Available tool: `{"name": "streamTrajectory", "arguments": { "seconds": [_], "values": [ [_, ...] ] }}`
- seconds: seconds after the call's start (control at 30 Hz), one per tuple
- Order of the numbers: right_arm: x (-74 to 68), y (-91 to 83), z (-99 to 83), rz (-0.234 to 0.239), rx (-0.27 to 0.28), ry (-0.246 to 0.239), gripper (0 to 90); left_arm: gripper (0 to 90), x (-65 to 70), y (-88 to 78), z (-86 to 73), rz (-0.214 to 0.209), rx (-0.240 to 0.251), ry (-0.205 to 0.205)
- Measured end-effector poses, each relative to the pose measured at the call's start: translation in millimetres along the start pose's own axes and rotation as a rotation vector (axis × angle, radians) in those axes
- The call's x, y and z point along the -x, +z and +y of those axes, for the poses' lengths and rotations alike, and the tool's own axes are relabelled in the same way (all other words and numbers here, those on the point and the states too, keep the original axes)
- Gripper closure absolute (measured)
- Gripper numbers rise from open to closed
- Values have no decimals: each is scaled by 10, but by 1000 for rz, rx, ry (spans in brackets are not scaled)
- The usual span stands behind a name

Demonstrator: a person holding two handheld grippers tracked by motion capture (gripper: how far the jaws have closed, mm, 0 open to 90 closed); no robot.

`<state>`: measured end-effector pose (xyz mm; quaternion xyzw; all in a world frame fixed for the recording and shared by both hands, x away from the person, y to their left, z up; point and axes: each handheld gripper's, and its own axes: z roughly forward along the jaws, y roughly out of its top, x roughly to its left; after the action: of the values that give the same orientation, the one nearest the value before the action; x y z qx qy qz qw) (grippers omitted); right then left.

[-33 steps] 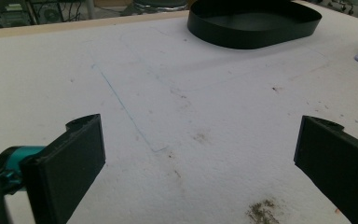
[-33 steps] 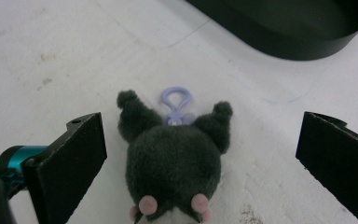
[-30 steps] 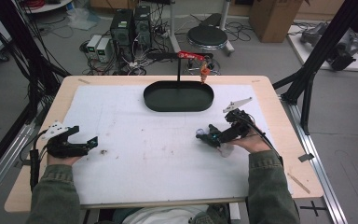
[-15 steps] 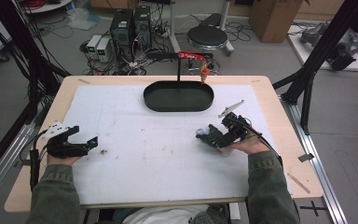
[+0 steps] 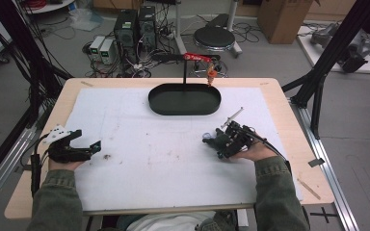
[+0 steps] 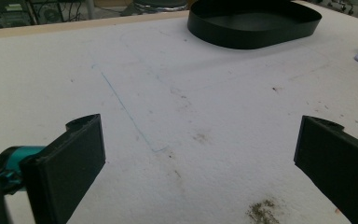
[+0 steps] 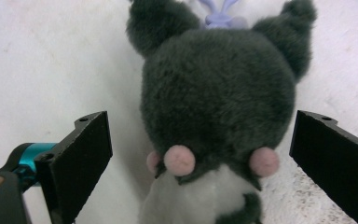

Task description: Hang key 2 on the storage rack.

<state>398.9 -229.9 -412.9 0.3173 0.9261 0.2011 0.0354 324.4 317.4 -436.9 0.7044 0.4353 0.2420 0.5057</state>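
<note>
A small plush toy, dark grey with pink dots, a white belly and a lilac loop at its head, lies on the white mat. My right gripper straddles it. Its jaws have just been closing a little, and a gap remains on each side of the toy, so it is open. In the high view the right gripper sits right of the table's centre with the toy at its tips. My left gripper rests at the left edge of the mat, open with nothing between its jaws.
A black oval tray stands at the far middle of the table. Behind it rises a black stand with a red arm and an orange piece hanging from it. Stains mark the mat near the left gripper.
My right gripper has crept slightly left and toward the near edge, over the toy. The left gripper has stayed put.
</note>
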Motion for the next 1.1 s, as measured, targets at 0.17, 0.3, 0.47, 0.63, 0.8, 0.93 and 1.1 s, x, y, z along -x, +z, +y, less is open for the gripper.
{"name": "streamTrajectory", "arguments": {
  "seconds": [0.17, 0.3, 0.47, 0.63, 0.8, 0.93, 1.1],
  "values": [
    [-20, 6, -1, -12, -31, -30, 220, 23, 0, 0, -1, 0, -1, 0],
    [10, -19, -9, -24, -28, -15, 374, 23, 1, 0, -1, 0, -1, 0],
    [-5, -31, -10, -30, -21, -34, 431, 23, 1, 0, -1, 0, -2, 0],
    [-11, -37, -8, -19, -17, -44, 448, 23, -1, 1, 0, 1, 0, 0],
    [-24, -77, 3, -3, 12, -46, 453, 23, 0, 0, -1, 0, 0, -2],
    [-13, -135, -1, -4, 40, -39, 454, 23, 0, 1, 0, 0, -1, 1],
    [-2, -208, 2, 7, 78, -25, 453, 23, 1, -1, 1, 1, -1, 1]
  ]
}}
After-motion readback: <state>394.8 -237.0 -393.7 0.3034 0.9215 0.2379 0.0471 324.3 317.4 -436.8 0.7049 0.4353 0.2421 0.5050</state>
